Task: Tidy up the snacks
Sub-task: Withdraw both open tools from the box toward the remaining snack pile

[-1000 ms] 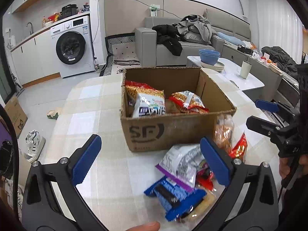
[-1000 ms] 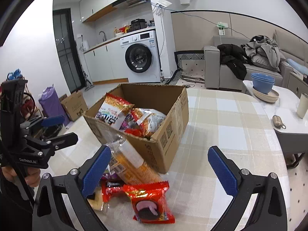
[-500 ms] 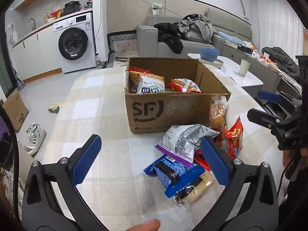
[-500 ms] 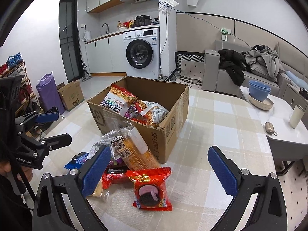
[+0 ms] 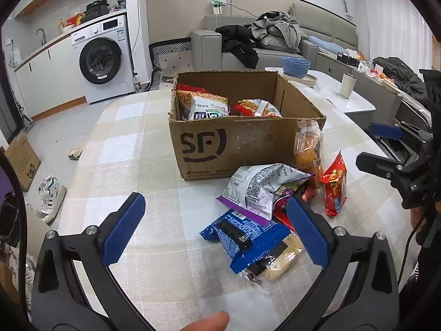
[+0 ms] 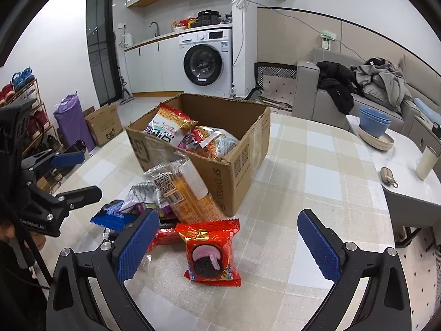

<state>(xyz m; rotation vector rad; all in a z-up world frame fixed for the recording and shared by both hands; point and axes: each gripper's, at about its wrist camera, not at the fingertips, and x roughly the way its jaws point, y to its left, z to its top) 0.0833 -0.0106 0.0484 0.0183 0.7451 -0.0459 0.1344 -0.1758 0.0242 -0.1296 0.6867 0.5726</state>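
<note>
One cardboard box (image 5: 248,140) marked "SF" & "95338", snacks (image 5: 261,190) beside.

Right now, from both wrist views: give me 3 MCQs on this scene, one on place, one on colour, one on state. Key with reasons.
1. Where is the red cookie packet?
A. inside the cardboard box
B. on the table, outside the box
C. held in a gripper

2. What colour are the gripper pads?
A. blue
B. green
C. white

3. What state is the right gripper in?
A. shut on a packet
B. shut on nothing
C. open

Key:
1 B, it lies flat on the checked tablecloth in front of the cardboard box.
2 A, the pads on both the right gripper and the left gripper are blue.
3 C, its jaws stand wide apart with nothing between them.
</note>
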